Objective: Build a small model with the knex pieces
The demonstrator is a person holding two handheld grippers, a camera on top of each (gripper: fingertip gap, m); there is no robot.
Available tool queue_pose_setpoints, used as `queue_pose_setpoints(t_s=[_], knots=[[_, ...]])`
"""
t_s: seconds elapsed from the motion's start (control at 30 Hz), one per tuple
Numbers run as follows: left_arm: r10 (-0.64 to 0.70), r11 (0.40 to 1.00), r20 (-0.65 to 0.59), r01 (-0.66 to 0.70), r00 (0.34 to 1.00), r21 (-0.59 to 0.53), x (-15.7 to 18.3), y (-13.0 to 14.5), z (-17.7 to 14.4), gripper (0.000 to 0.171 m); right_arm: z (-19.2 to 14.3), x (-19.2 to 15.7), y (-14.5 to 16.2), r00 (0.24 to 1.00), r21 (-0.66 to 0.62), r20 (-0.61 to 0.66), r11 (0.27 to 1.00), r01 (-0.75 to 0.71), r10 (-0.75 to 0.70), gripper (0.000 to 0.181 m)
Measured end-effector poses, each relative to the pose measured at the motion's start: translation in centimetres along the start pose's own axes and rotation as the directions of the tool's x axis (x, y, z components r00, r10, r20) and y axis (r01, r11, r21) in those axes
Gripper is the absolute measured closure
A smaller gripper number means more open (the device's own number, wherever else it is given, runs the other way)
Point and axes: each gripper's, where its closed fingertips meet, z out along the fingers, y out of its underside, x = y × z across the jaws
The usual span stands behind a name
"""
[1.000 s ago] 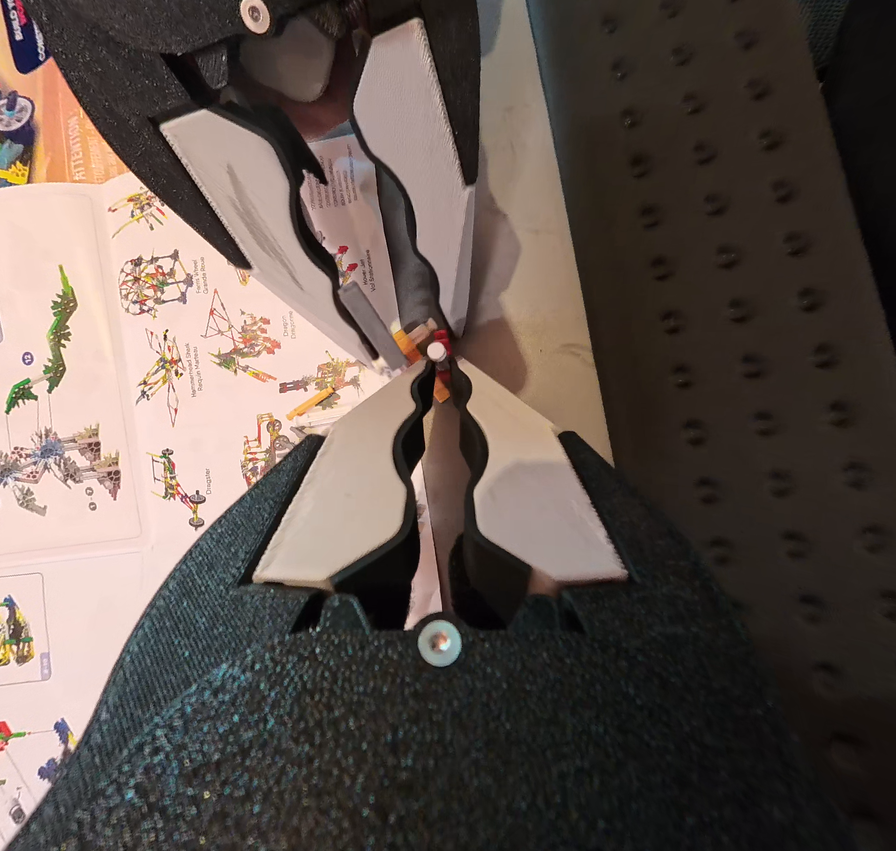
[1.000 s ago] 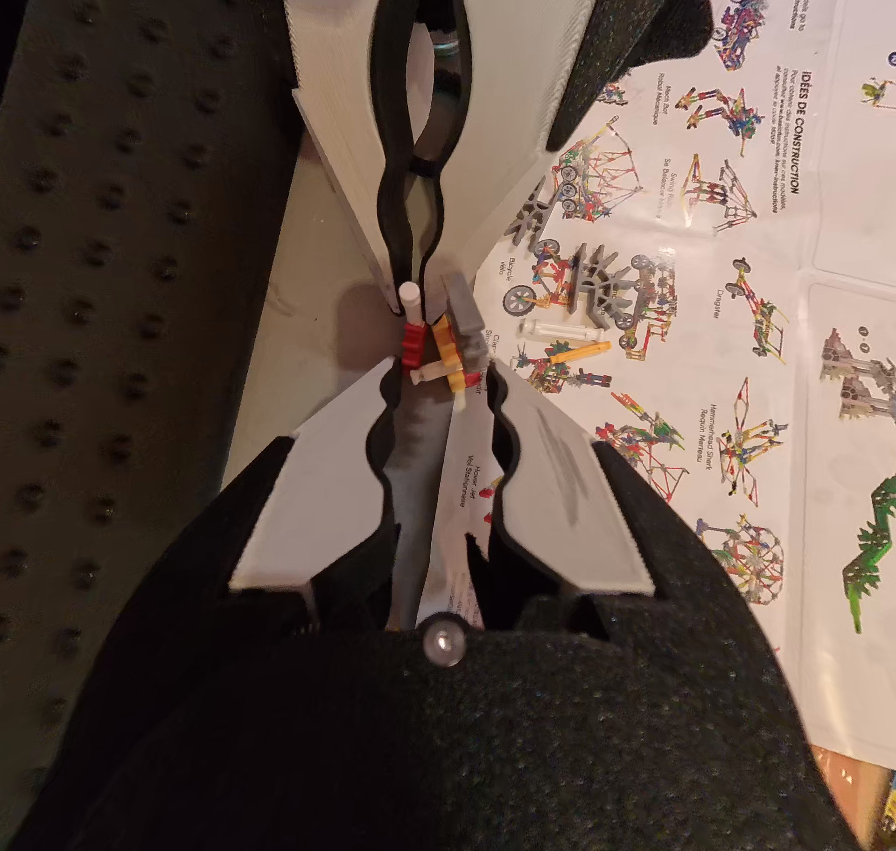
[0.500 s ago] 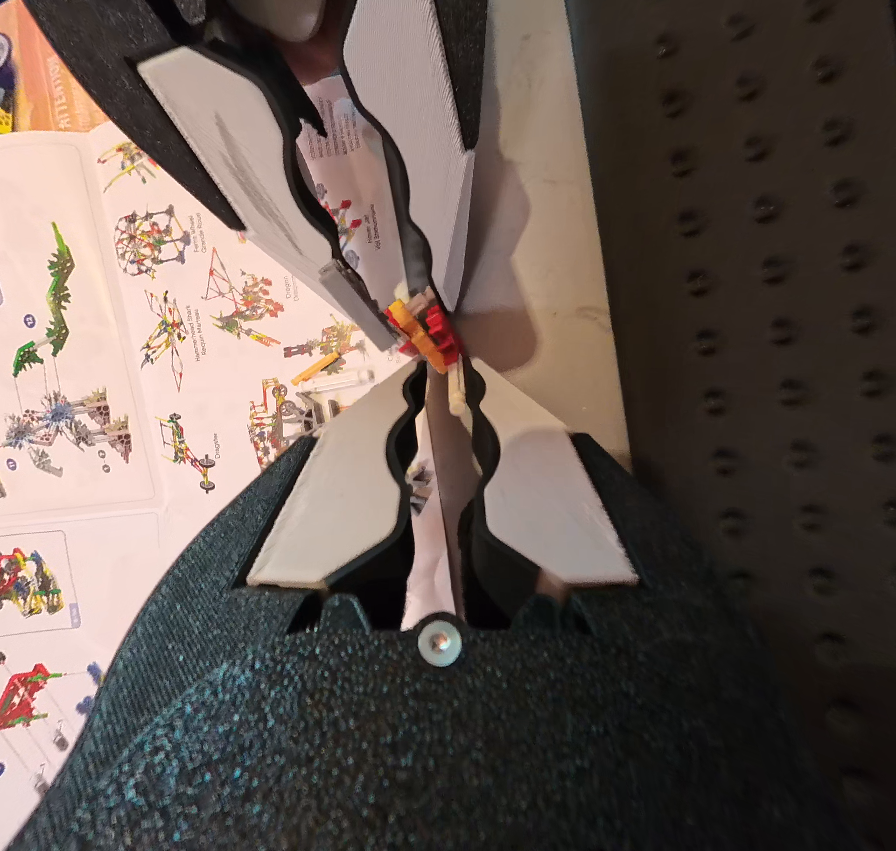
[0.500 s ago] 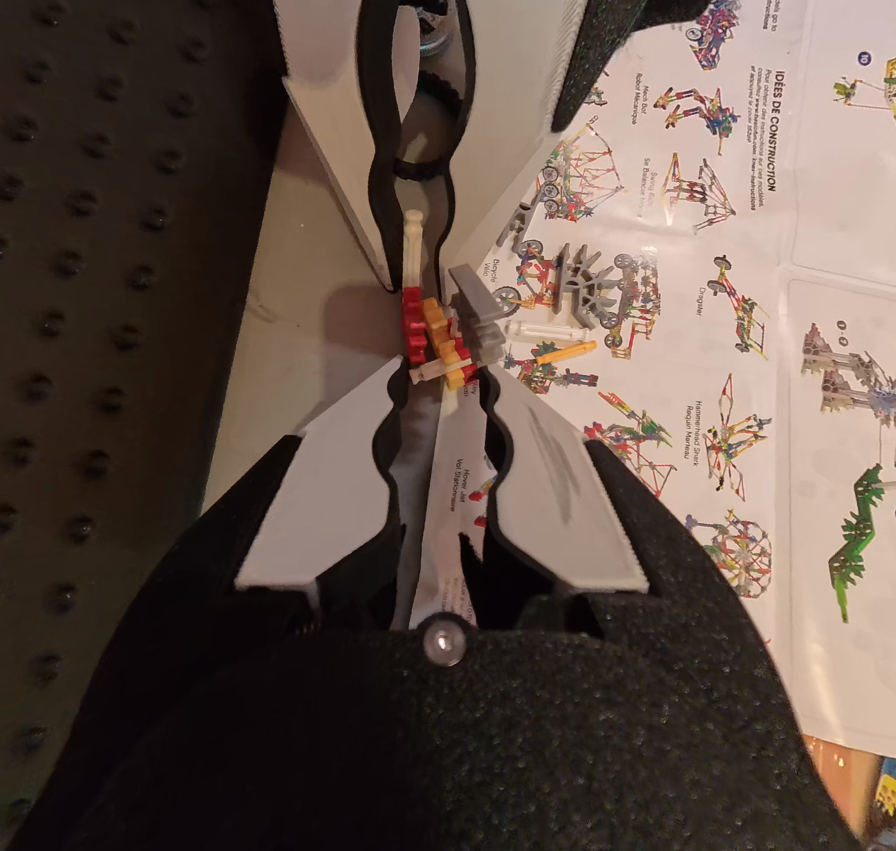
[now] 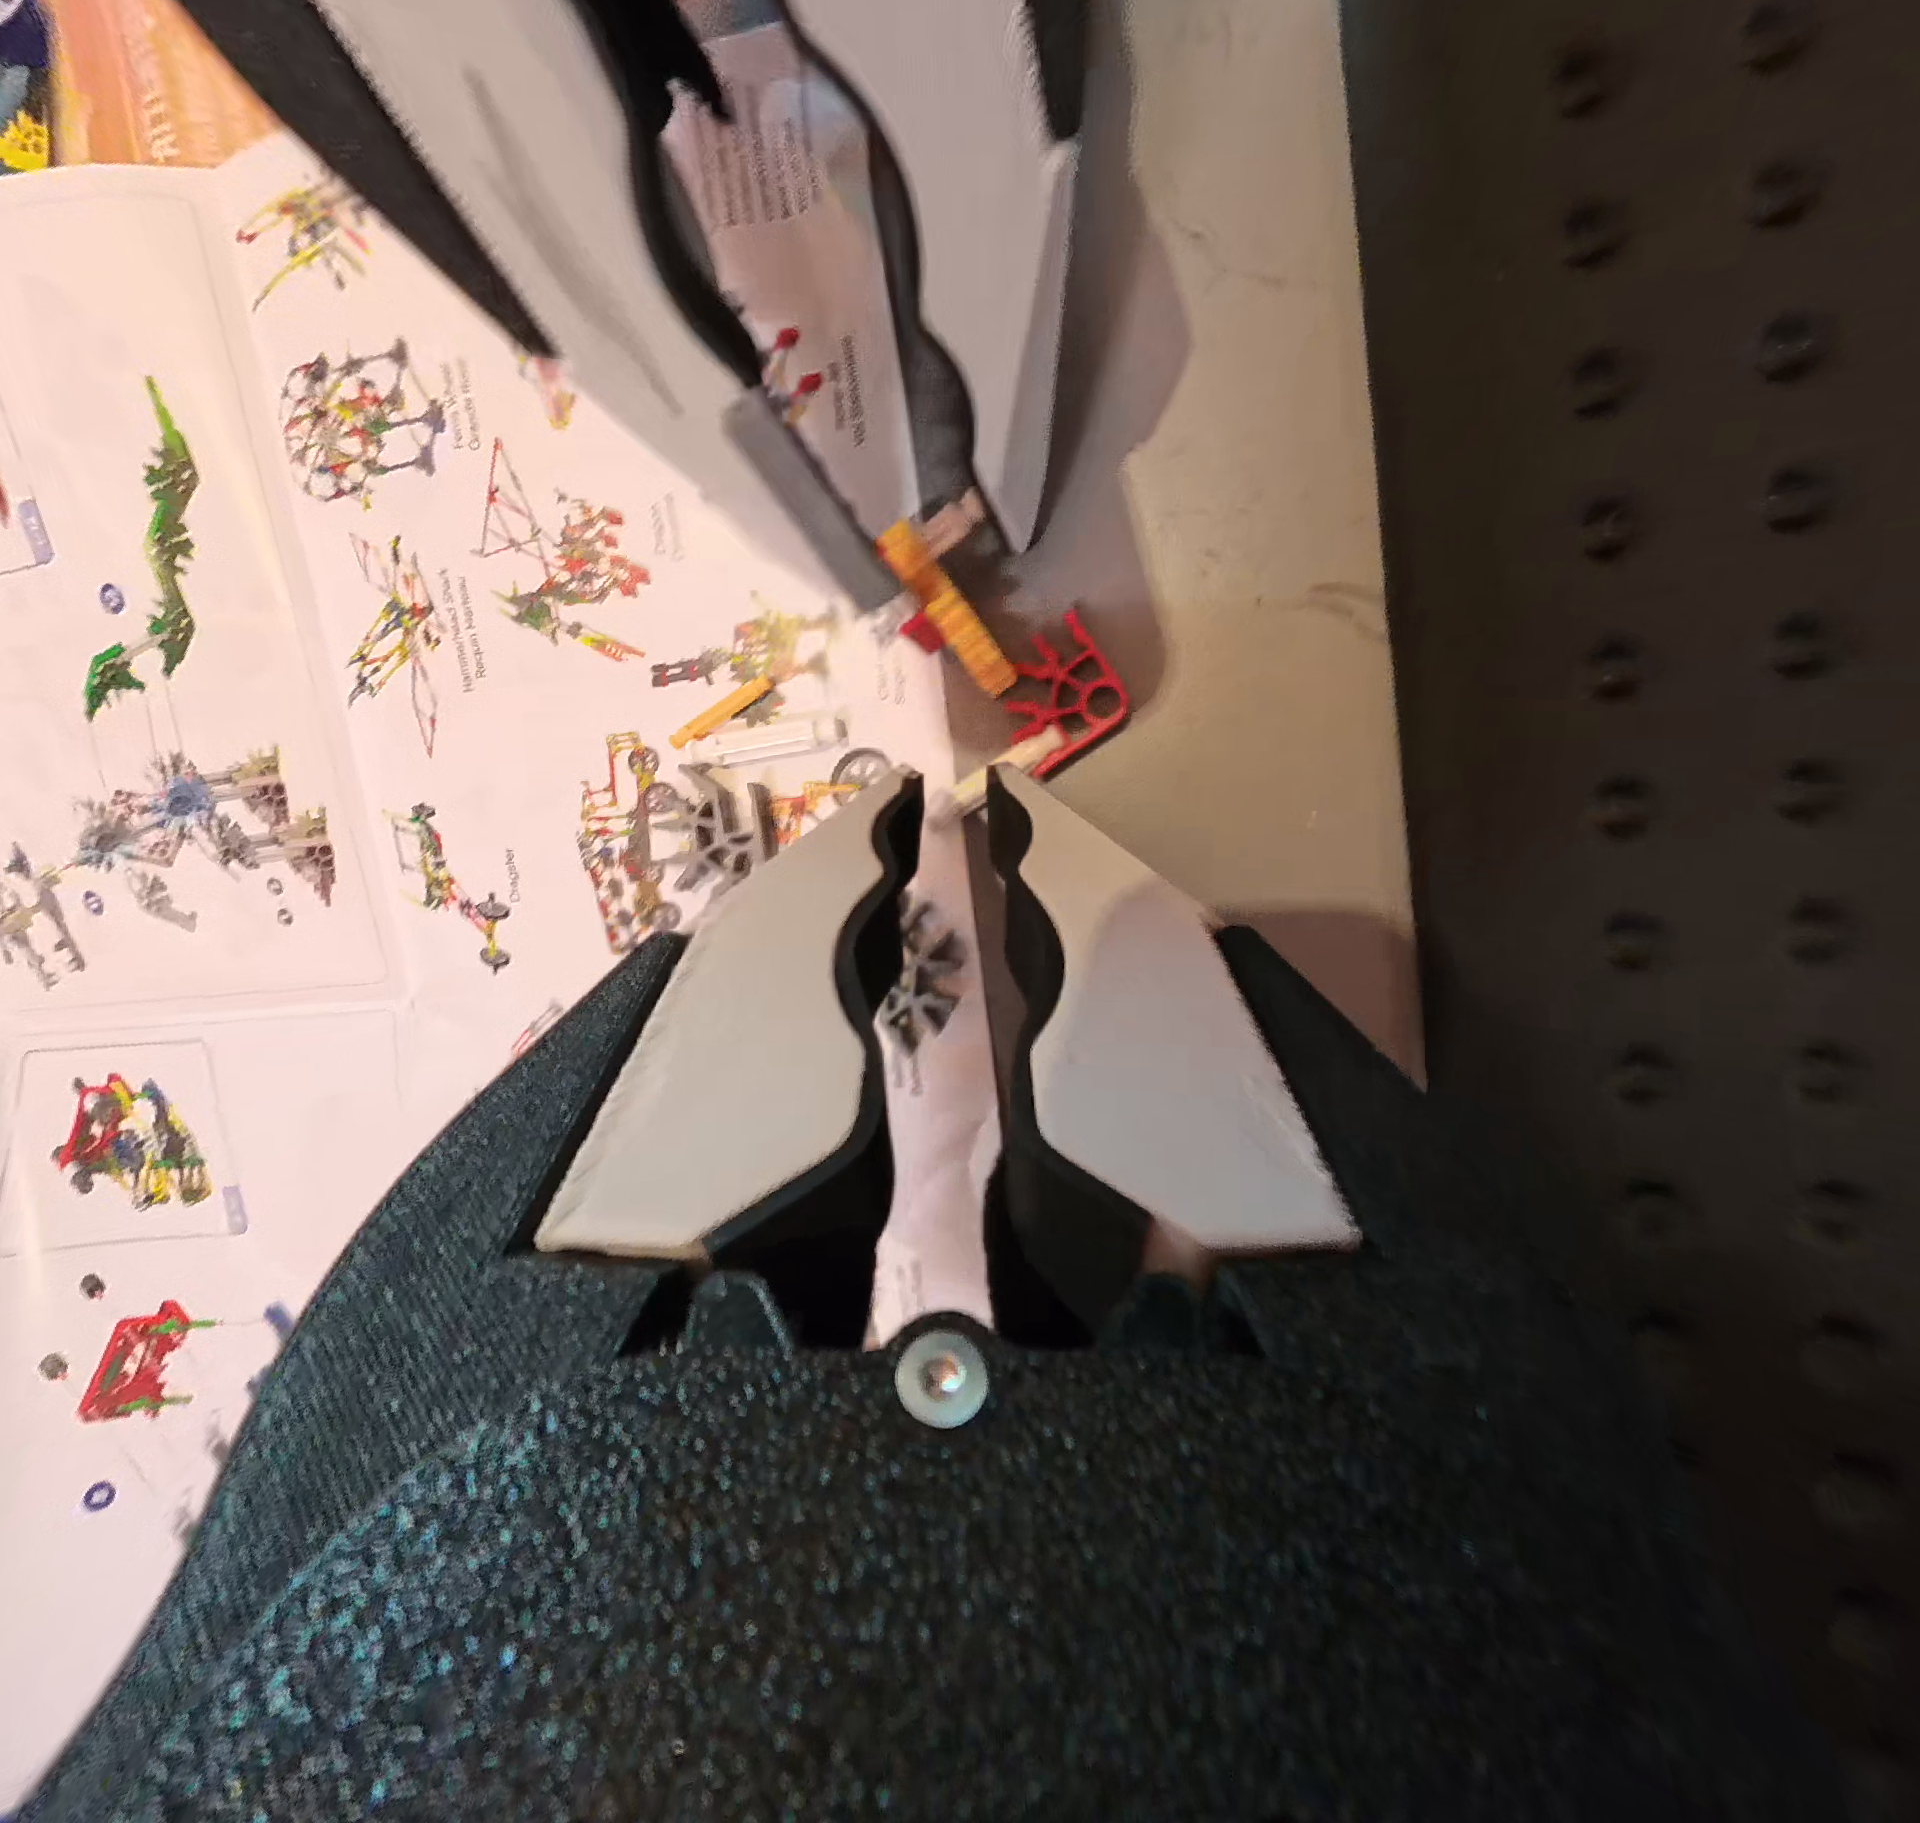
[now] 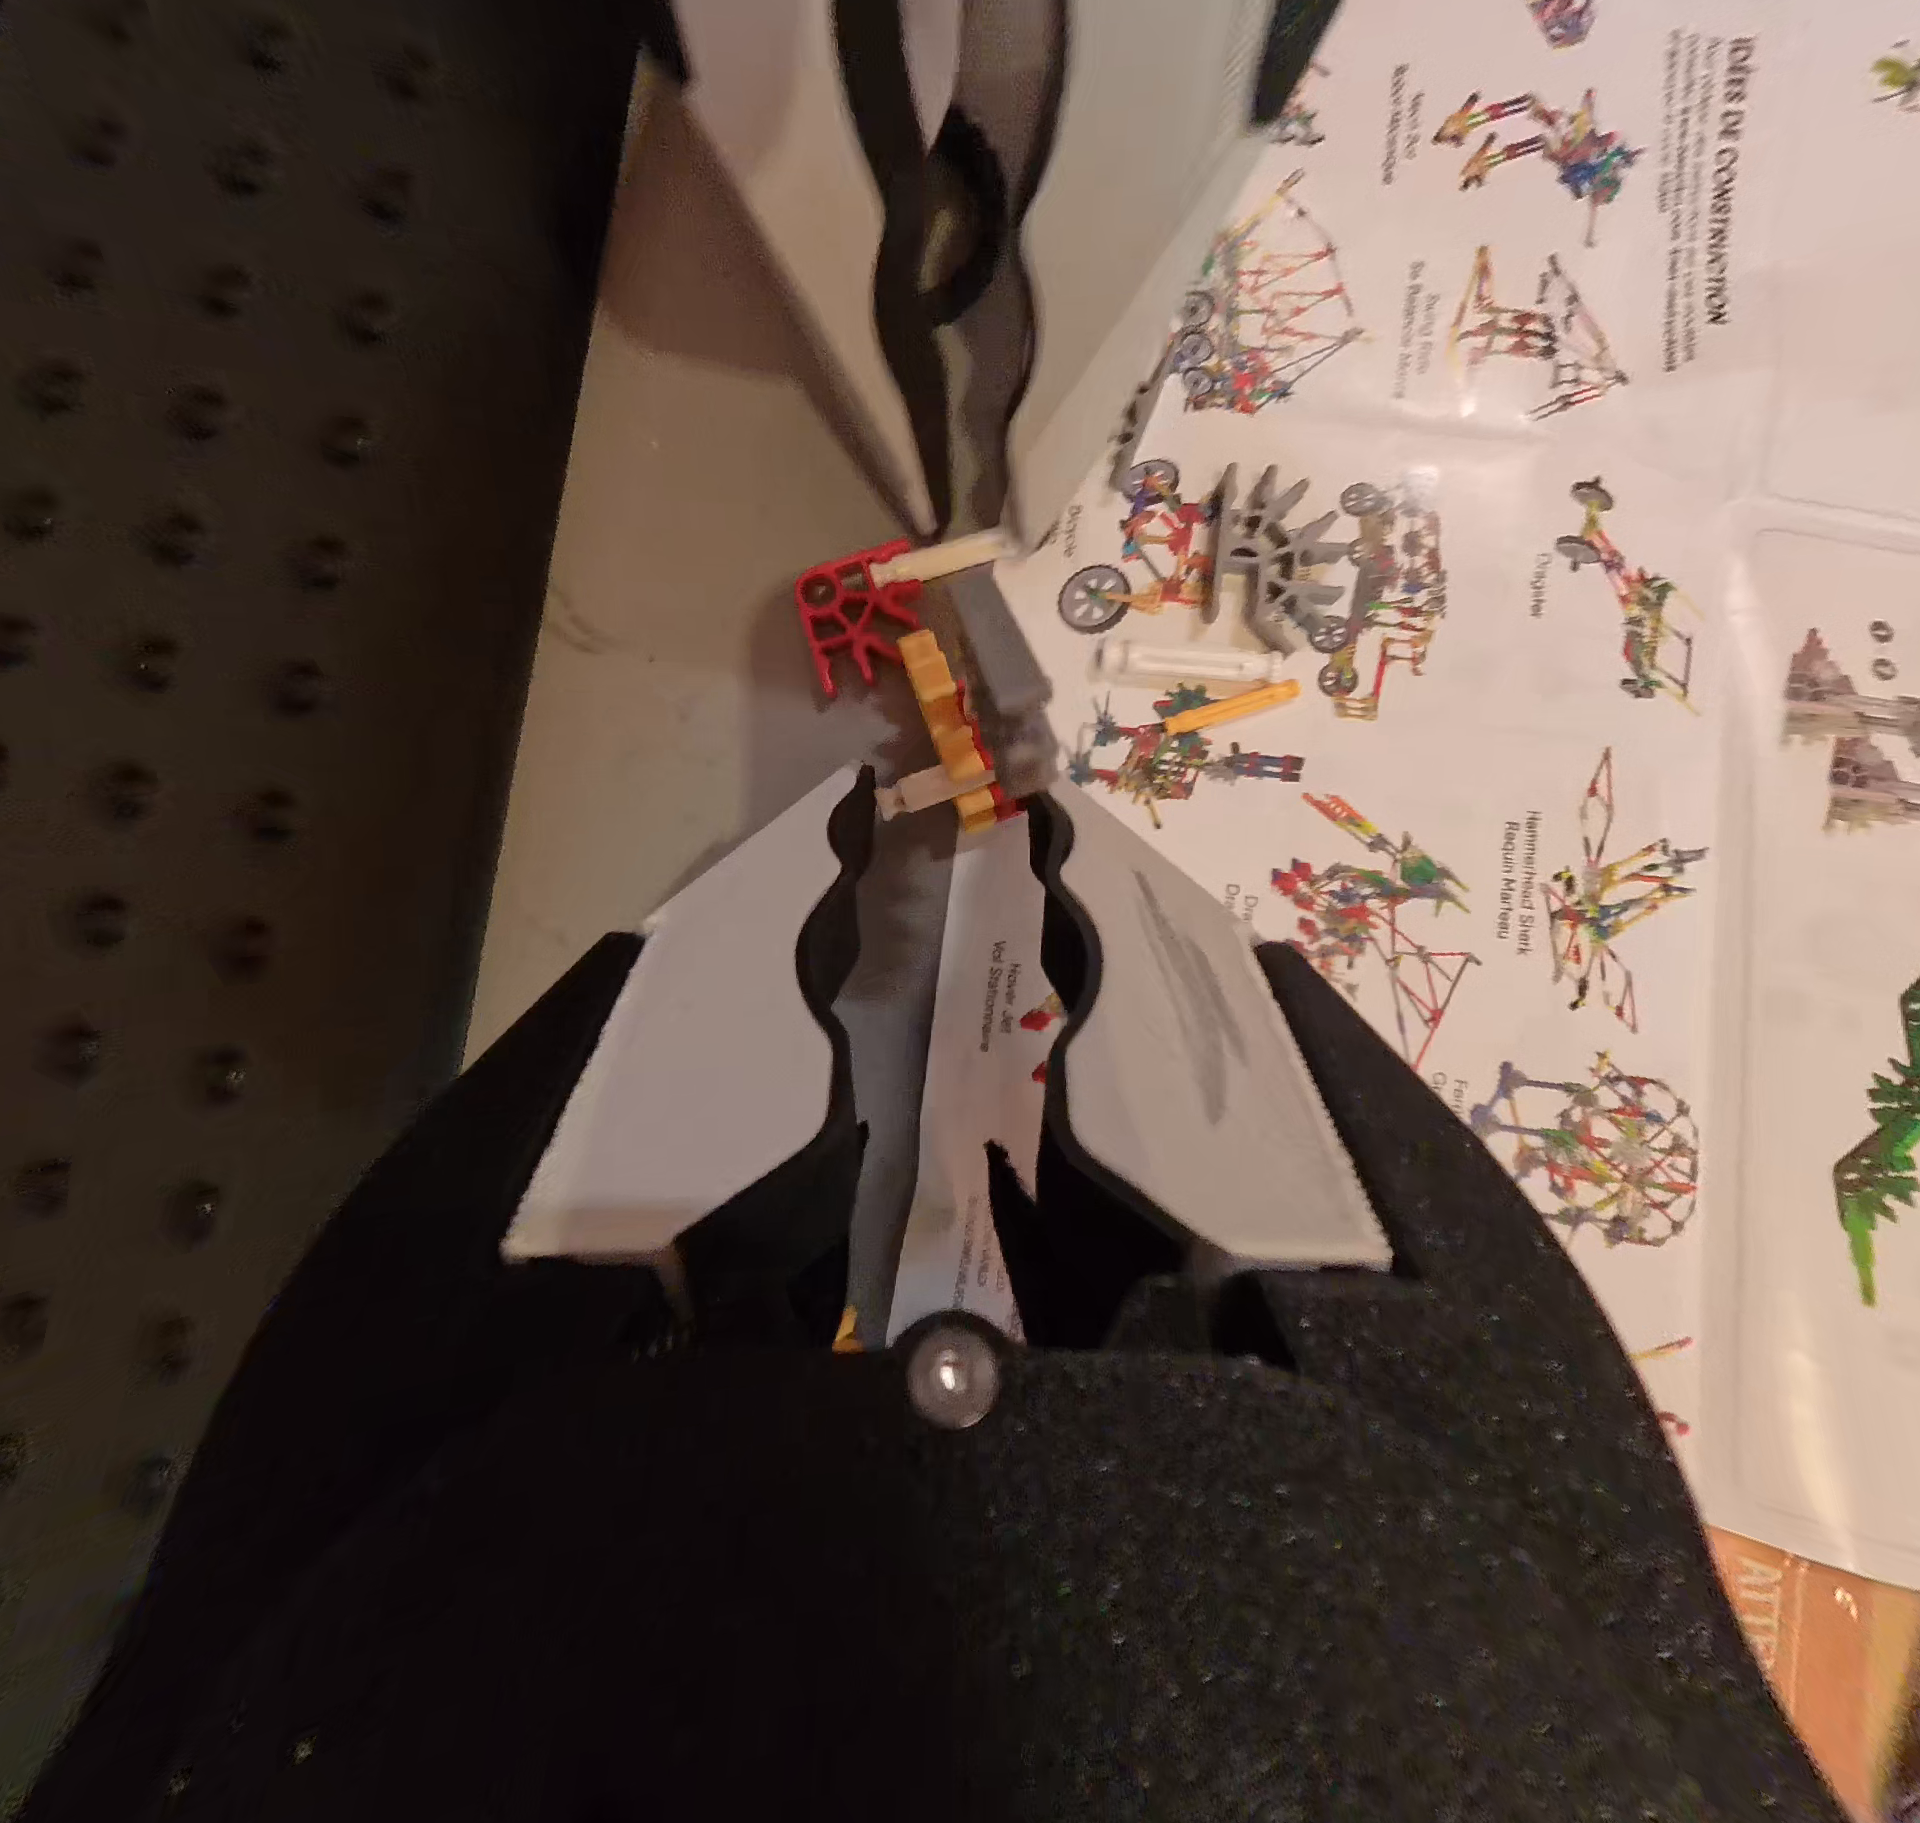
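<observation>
My left gripper (image 5: 956, 786) is shut on the end of a short white rod (image 5: 971, 788). The rod plugs into a red fan-shaped connector (image 5: 1070, 693) that lies flat to the camera. My right gripper (image 6: 945, 799) is shut on a small assembly: a white rod (image 6: 914, 794), a yellow connector (image 6: 940, 713) and a grey piece (image 6: 1003, 661). The two grippers face each other tip to tip above the table's beige strip (image 6: 665, 734). The red connector (image 6: 857, 620) sits right beside the yellow one; I cannot tell if they are joined. The right gripper also shows in the left wrist view (image 5: 935, 537), and the left gripper in the right wrist view (image 6: 966, 535).
A white instruction sheet (image 6: 1558, 630) with printed models lies under the grippers. On it lie a grey spoked connector (image 6: 1268, 547), a clear rod (image 6: 1184, 661) and a yellow rod (image 6: 1231, 708). A black dotted mat (image 5: 1662, 630) borders the beige strip. An orange box edge (image 5: 135, 80) lies beyond the sheet. The left gripper's tips are roughly 5 centimeters from the right gripper's.
The left gripper drew back and turned its white rod. The red connector, earlier stacked edge-on against the yellow one, has swung out and now shows flat beside it.
</observation>
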Motion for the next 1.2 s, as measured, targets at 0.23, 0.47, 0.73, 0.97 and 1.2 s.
queue_pose_setpoints(t_s=[0.23,0.47,0.73,0.97,1.2], knots=[[-0.066,0.995,0.2,0.079,0.978,-0.054,-5.4,3.2,-2.8,0.148,-2.4,0.7,-0.7,0.999,0.059,0.028,0.998,-0.026,0.025,0.139],[-0.225,0.964,0.435,0.265,0.872,-0.031,-13.8,6.2,-6.6,0.128,-6.7,8.6,0.8,0.949,0.15,-0.223,0.97,-0.193,0.223,0.136],[-0.37,0.91,0.564,0.41,0.738,0.061,-20.5,9.6,-8.7,0.113,-8.5,15.7,3.4,0.775,0.281,-0.435,0.887,-0.366,0.458,0.101],[-0.416,0.901,0.627,0.392,0.659,0.185,-23.4,9.5,-11.8,0.113,-9.8,19.2,5.7,0.648,0.357,-0.461,0.796,-0.489,0.605,0.087],[-0.368,0.921,0.652,0.356,0.663,0.157,-25.8,9.5,-12.3,0.114,-9.4,23.4,6.9,0.554,0.372,-0.46,0.717,-0.59,0.694,0.087]])
